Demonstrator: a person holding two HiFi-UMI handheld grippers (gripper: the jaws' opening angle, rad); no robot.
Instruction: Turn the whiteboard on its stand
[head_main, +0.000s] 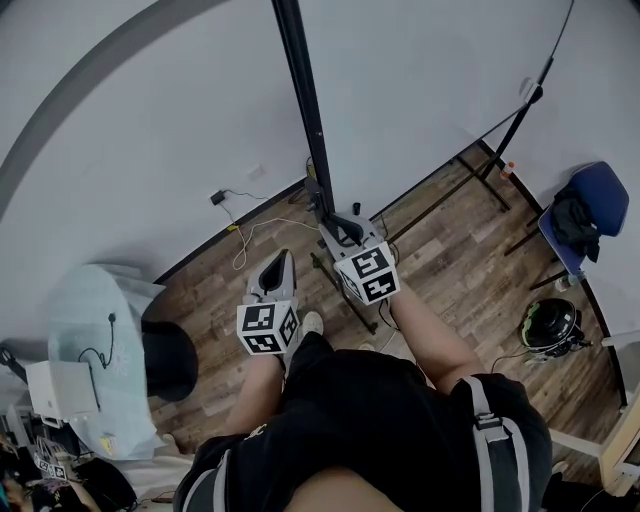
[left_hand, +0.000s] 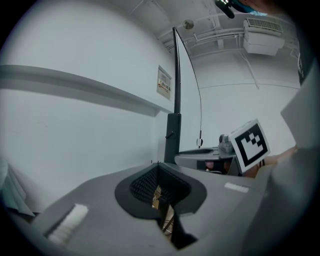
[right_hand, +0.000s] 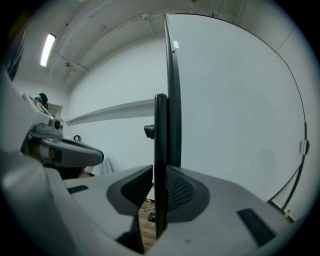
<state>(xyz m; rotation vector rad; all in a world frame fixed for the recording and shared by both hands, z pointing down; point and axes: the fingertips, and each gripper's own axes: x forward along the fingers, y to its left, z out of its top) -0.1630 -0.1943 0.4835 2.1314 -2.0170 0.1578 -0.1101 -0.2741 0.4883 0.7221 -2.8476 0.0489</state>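
Since the right gripper (right_hand: 157, 195) clamps the whiteboard's (right_hand: 235, 125) black edge bar (right_hand: 160, 130): swing slowly, grip firm.
Left gripper (left_hand: 160, 192): jaws together, empty; ready to steady.

We face whiteboard (head_main: 430, 90), its post (head_main: 305, 110) at left edge.
Post betw. jaws of right gripper (head_main: 338, 228); left gripper (head_main: 277, 262) just left; chair (head_main: 590, 200), helmet (head_main: 550, 325) on floor (head_main: 440, 270) at right.

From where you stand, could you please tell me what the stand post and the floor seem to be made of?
The stand post is probably metal painted matt black: it is slim, straight and evenly dark with no grain. The floor looks like wood or wood-look laminate with a dull sheen: brown grain and plank seams show.
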